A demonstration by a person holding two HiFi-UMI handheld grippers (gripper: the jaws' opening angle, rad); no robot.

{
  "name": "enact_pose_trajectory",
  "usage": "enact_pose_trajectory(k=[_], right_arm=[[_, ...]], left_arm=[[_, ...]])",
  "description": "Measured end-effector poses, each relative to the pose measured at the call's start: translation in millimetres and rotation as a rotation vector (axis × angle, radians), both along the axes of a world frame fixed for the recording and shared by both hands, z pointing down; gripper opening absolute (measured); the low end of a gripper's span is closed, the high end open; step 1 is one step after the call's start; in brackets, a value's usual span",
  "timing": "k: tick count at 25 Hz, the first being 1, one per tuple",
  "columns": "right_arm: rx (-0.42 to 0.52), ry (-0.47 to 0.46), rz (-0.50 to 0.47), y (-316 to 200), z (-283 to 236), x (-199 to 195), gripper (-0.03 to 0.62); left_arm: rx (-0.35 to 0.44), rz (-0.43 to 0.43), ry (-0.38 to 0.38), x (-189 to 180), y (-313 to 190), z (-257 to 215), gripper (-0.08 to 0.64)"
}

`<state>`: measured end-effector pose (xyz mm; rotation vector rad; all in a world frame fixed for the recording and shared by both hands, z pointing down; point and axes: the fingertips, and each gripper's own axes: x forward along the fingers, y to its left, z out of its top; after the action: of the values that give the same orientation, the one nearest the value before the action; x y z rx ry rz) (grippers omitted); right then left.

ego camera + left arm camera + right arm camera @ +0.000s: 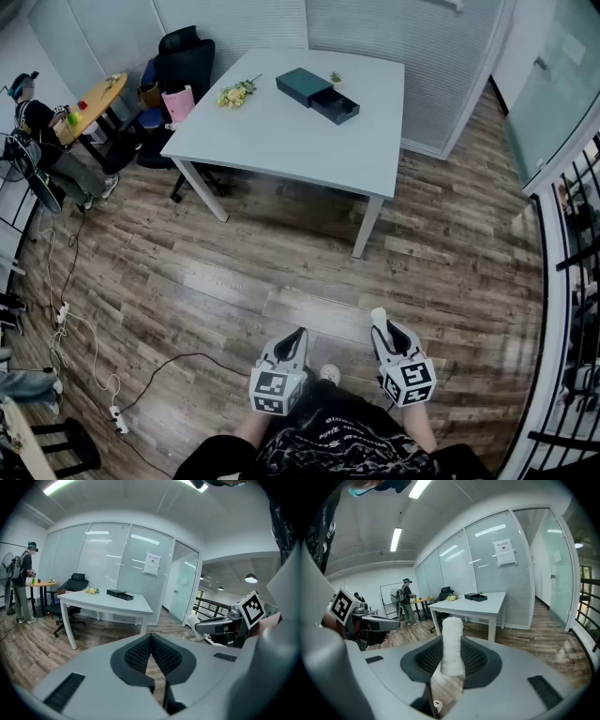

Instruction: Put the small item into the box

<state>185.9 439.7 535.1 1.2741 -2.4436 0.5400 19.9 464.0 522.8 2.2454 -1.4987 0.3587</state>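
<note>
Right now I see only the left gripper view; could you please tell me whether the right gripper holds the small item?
Observer: Yes, the right gripper is shut on a white roll standing between its pads.
Operator: Is the box open?
Observer: The box on the table has its drawer pulled out.
Operator: Anything on the floor?
Observer: A black cable lies on the floor at your left.

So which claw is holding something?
The right gripper: a white roll stands pinched between its jaws. The left gripper is shut, with nothing in it.
</note>
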Motion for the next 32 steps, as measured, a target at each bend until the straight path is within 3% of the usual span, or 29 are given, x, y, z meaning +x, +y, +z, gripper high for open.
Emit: enact_pose_trajectory(k=[8,15,32], right_arm=[[0.050,0.021,0.036,1.7,-7.4,-12.8,0.124],[0.078,-0.002,0.137,-11.5,-16.0,-22.0,0.126],[0.117,-0.011,0.296,-34.0,-8.4,-53.0,0.129]], left_arm=[[0.052,0.004,-0.014,-14.9,4.9,-9.2,0.017],[0.070,-0.010,0.007,-42.1,-6.3,-13.9,0.017],[0.085,0.081,0.004,-90.9,-48.5,-1.2,0.017]])
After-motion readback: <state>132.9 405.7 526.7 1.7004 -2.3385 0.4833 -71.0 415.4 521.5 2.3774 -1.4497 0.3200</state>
